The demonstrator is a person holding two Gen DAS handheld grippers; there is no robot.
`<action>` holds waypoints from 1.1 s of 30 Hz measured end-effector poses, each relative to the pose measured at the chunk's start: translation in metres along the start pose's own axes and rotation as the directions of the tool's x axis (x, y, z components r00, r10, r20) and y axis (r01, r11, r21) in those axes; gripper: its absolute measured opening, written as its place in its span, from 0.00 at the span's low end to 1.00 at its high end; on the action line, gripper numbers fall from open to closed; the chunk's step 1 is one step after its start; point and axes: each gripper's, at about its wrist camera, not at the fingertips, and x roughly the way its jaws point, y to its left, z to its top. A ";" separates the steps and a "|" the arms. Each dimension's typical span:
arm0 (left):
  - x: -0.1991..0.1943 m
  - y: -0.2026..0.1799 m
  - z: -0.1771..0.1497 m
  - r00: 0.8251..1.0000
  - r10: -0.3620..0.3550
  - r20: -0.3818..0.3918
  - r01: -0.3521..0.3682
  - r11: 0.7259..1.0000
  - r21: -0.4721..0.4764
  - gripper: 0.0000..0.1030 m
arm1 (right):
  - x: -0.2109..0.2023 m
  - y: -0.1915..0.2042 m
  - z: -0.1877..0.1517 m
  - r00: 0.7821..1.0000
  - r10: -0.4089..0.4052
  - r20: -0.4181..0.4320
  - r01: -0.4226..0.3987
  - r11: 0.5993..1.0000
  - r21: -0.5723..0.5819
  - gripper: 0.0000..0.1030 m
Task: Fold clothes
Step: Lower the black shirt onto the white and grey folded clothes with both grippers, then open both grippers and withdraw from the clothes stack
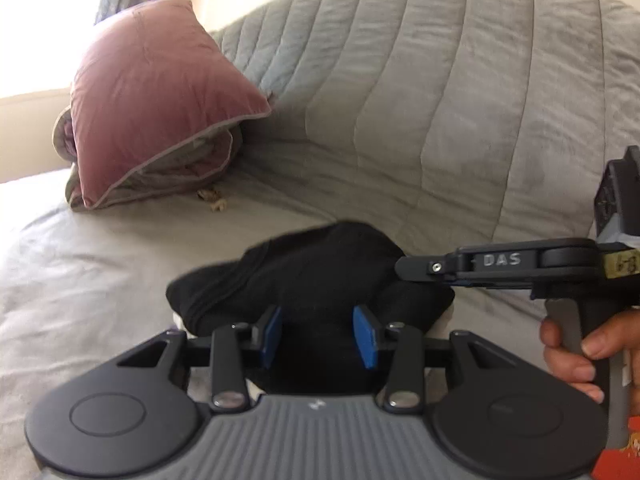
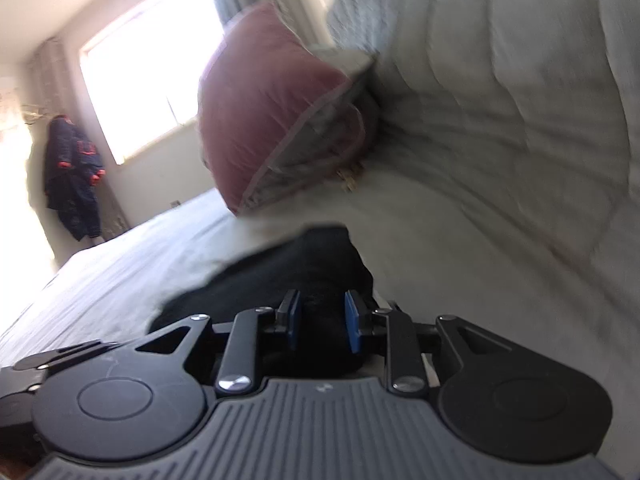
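Observation:
A black garment [image 1: 312, 276] lies bunched on the bed, just in front of both grippers. My left gripper [image 1: 319, 334] stands open, its blue pads [image 1: 272, 336] apart with the dark cloth lying between them. In the right wrist view the same black garment [image 2: 296, 268] fills the narrow gap of my right gripper [image 2: 323, 322], whose pads are shut on a fold of it. From the left wrist view the right gripper [image 1: 404, 270] comes in from the right, its tip at the garment's right edge, with a person's hand [image 1: 580, 344] on its handle.
A pink pillow [image 1: 152, 96] leans on folded grey bedding at the back left. A grey quilted cover [image 1: 440, 100] rises behind the garment. A pale sheet [image 1: 80, 272] spreads to the left. Small brown bits [image 1: 214, 200] lie by the pillow. A dark coat [image 2: 72, 176] hangs beside a bright window [image 2: 148, 60].

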 end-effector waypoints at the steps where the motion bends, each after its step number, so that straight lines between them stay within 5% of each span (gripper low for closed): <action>1: -0.001 -0.002 0.002 1.000 0.007 -0.006 -0.007 1.000 0.010 0.40 | -0.003 0.000 0.000 1.000 0.000 0.004 0.000 1.000 0.015 0.27; 6: -0.019 -0.005 0.015 0.999 0.006 -0.038 -0.008 0.999 -0.047 0.51 | -0.029 0.013 0.013 1.000 -0.012 0.028 0.012 1.000 0.011 0.29; 17: -0.072 -0.036 0.030 0.966 0.174 -0.190 -0.172 0.985 0.025 0.61 | -0.097 0.061 0.020 0.996 -0.083 0.024 0.085 0.994 -0.071 0.44; 25: -0.112 -0.054 0.034 0.951 0.197 -0.237 -0.194 0.980 0.033 0.84 | -0.129 0.098 0.013 0.986 -0.163 -0.016 0.162 0.985 -0.064 0.61; 29: -0.126 -0.057 0.035 0.945 0.180 -0.272 -0.186 0.983 0.005 0.98 | -0.144 0.113 0.005 0.978 -0.205 -0.035 0.204 0.978 -0.044 0.77; 30: -0.129 -0.057 0.034 0.943 0.185 -0.276 -0.192 0.981 0.002 0.99 | -0.147 0.114 0.002 0.977 -0.210 -0.031 0.208 0.977 -0.035 0.79; 32: -0.134 -0.060 0.030 0.934 0.204 -0.293 -0.214 0.977 -0.002 0.99 | -0.153 0.117 -0.004 0.976 -0.215 -0.021 0.215 0.977 -0.014 1.00; 33: -0.135 -0.061 0.029 0.928 0.214 -0.306 -0.226 0.974 -0.005 0.99 | -0.153 0.116 -0.009 0.974 -0.224 -0.014 0.224 0.975 -0.006 1.00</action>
